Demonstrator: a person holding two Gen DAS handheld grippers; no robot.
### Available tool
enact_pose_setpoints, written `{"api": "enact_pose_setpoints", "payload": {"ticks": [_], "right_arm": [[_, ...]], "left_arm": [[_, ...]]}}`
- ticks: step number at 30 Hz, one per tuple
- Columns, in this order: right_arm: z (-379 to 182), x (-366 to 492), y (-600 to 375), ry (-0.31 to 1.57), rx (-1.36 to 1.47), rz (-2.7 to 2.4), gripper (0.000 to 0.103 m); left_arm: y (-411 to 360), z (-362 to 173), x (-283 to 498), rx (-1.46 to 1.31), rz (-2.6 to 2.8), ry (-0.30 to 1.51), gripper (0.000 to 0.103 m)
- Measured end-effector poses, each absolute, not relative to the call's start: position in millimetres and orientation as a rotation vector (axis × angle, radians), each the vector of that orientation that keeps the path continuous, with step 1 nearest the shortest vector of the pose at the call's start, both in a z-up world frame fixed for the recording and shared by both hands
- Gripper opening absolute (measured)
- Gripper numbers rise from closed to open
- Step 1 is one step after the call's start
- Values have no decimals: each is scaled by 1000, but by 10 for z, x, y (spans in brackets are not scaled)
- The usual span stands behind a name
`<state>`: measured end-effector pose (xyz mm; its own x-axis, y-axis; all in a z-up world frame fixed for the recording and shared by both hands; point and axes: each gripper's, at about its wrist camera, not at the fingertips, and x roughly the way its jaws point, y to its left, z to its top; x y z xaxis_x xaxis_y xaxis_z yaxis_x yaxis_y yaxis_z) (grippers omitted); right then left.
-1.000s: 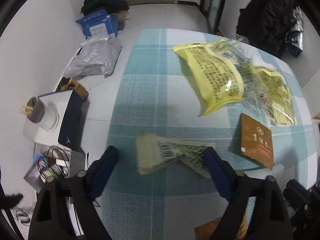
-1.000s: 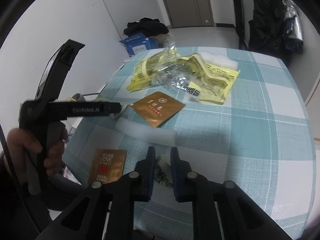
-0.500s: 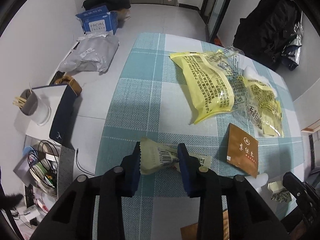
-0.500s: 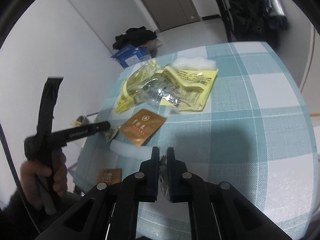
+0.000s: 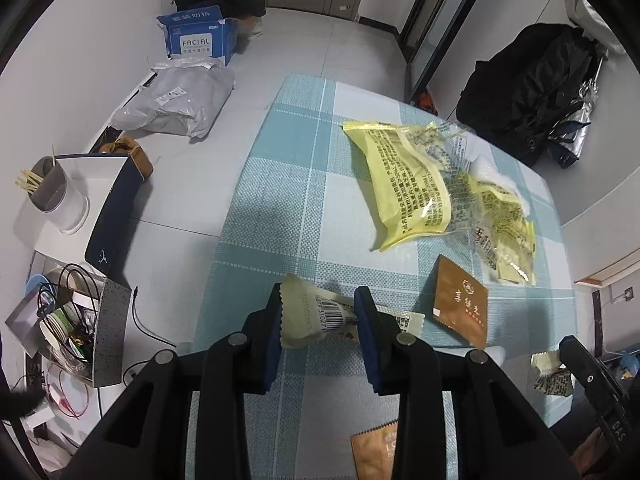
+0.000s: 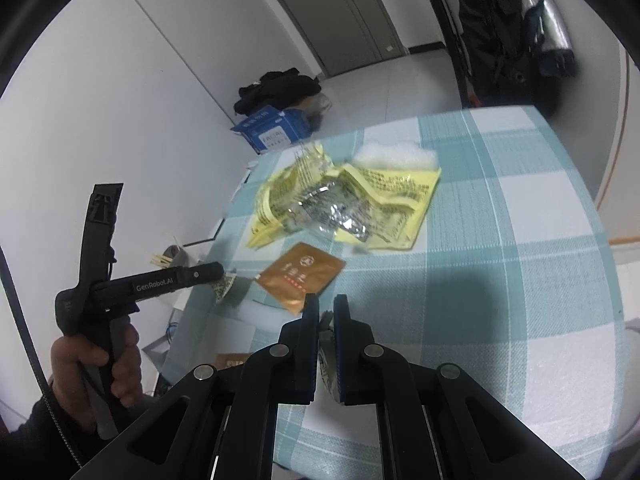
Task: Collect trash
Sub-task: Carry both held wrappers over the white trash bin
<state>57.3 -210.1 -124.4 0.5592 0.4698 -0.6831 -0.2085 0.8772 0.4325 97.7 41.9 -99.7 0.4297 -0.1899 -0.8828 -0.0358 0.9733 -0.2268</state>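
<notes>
Trash is only partly gathered. Left wrist view: the left gripper (image 5: 318, 312) has its jaws pressed against a pale barcoded wrapper (image 5: 316, 316), apparently lifted off the checked tablecloth (image 5: 280, 208). Still lying beyond that wrapper are a big yellow snack bag (image 5: 408, 184), crumpled clear-and-yellow film (image 5: 496, 216) past it, a brown sachet (image 5: 460, 308) just to the right, and a second brown sachet (image 5: 374, 456) nearer the camera. No bin can be identified, so I judge most of the job remains. Right wrist view: the right gripper (image 6: 326, 312) is clamped on a small crumpled wrapper (image 6: 326, 360), a grip seen only here; the same view shows the person's left hand (image 6: 96, 368) and white foam (image 6: 394, 156) behind the yellow bag, while the floor clutter shows only from the left.
</notes>
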Motion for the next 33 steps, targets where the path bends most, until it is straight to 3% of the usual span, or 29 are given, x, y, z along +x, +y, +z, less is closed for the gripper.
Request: {"api": "enact_pose_setpoints", "payload": {"ticks": [17, 33], "right_arm": [[-678, 462, -2268, 773, 343, 415, 6], [423, 280, -3145, 537, 424, 377, 6]], "left_arm": [[520, -507, 818, -473, -251, 1018, 28], [-365, 465, 831, -423, -465, 873, 28]]}}
